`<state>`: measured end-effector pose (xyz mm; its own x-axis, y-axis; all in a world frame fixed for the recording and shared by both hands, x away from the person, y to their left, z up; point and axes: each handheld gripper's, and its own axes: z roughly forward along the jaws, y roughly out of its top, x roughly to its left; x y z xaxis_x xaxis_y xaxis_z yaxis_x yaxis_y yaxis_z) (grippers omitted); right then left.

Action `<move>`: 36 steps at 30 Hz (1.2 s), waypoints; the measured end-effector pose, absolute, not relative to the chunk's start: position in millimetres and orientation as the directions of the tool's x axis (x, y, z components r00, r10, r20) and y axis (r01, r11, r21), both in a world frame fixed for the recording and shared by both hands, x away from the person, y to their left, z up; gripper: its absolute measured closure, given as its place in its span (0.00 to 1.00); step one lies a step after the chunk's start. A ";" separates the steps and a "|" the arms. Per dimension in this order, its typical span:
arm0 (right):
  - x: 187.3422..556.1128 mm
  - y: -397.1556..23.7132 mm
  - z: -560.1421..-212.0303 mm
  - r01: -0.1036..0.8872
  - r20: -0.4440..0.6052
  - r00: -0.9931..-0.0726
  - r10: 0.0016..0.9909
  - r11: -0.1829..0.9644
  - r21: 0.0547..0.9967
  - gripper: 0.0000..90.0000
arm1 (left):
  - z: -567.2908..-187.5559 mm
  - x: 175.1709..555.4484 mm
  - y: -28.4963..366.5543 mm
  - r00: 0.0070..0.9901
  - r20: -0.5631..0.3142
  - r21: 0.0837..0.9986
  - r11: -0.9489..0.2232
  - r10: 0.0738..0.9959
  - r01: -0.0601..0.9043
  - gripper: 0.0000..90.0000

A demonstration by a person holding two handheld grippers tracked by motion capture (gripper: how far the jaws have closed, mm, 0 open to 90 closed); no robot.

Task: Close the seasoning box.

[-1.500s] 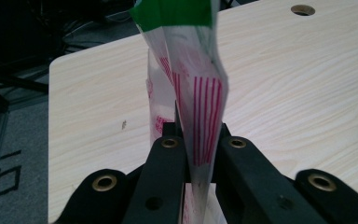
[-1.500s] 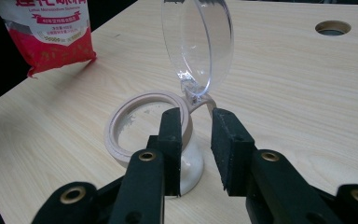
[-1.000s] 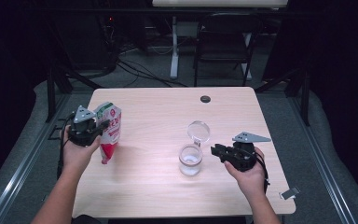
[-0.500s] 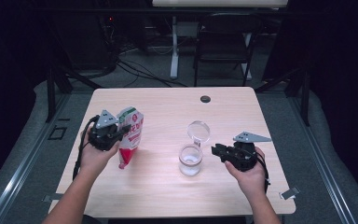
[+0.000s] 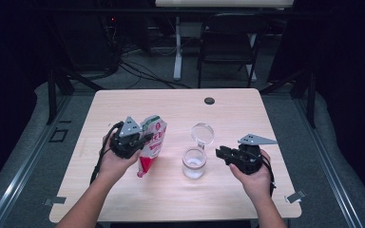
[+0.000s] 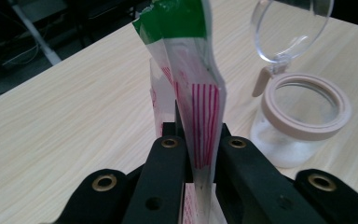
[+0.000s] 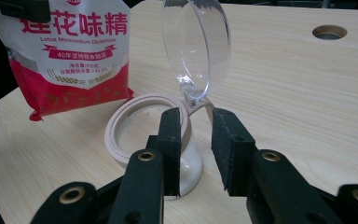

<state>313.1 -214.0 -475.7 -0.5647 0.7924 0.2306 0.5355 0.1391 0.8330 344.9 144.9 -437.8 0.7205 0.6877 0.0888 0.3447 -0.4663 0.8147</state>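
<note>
High view: two forearms were extended from the bottom edge onto the surface (image 5: 123, 199). The left tool (image 5: 138, 142) was raised over the left half of the surface with its jaws turned toward the middle, and one red-and-white pouch (image 5: 150, 145) was hung from it, the lower corner just above the wood. The right tool (image 5: 223, 153) was held low, aimed left at one clear jar (image 5: 193, 163), which was seen just beside its jaw tips with the round lid (image 5: 203, 133) hinged up behind. One dark grommet hole (image 5: 209, 100) was seen near the far edge.

Left gripper view: the pouch (image 6: 200, 112) was clenched edge-on between the two black jaws, its green top bent overhead. The jar (image 6: 303, 116) was seen to the right, near but apart from the pouch.

Right gripper view: the jaws were held partly apart and released, nothing being pressed by the pads. The jar (image 7: 135, 126) was placed just ahead of the left jaw, with the lid hinge between the tips. The pouch (image 7: 70, 56) was hung beyond.
</note>
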 end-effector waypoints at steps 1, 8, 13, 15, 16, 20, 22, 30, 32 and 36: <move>313.1 -214.0 -475.6 0.535 0.230 -0.565 0.792 0.140 0.833 0.81 | -438.7 344.0 142.3 0.727 0.091 0.814 -0.471 0.681 0.340 1.00; 312.0 -213.8 -474.0 0.531 0.230 -0.570 0.789 0.140 0.836 0.81 | -450.2 331.8 135.1 0.764 0.090 0.814 -0.489 0.639 0.314 1.00; 309.9 -209.7 -471.1 0.516 0.217 -0.582 0.784 0.150 0.843 0.81 | -459.7 318.2 139.1 0.779 0.070 0.819 -0.482 0.623 0.312 1.00; 308.7 -207.1 -469.4 0.510 0.206 -0.593 0.778 0.165 0.844 0.82 | -465.1 312.2 141.6 0.784 0.059 0.821 -0.476 0.618 0.314 1.00; 308.1 -205.3 -468.6 0.506 0.204 -0.600 0.774 0.169 0.846 0.82 | -468.1 309.9 143.0 0.788 0.047 0.823 -0.471 0.613 0.317 1.00; 306.1 -195.1 -467.0 0.489 0.190 -0.635 0.749 0.199 0.850 0.82 | -480.0 302.8 145.7 0.795 0.025 0.821 -0.467 0.606 0.330 1.00; 305.4 -188.1 -467.4 0.481 0.178 -0.651 0.738 0.220 0.849 0.82 | -486.1 300.6 146.6 0.796 0.010 0.823 -0.457 0.605 0.336 1.00; 307.7 -160.9 -464.2 0.459 0.176 -0.730 0.661 0.283 0.842 0.82 | -499.1 296.5 148.3 0.793 -0.086 0.845 -0.377 0.603 0.379 1.00; 310.4 -152.4 -461.6 0.448 0.171 -0.752 0.637 0.302 0.842 0.82 | -500.4 296.7 148.7 0.789 -0.106 0.848 -0.359 0.605 0.390 1.00; 316.8 -133.3 -459.3 0.433 0.169 -0.786 0.594 0.335 0.837 0.80 | -502.1 297.4 147.0 0.787 -0.133 0.848 -0.342 0.602 0.405 0.99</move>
<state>316.8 -133.3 -459.3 -0.7863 0.5942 0.1694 0.4333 0.3350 0.8367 297.4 147.0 -502.1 0.7872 0.6022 -0.1331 0.4051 -0.3422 0.8478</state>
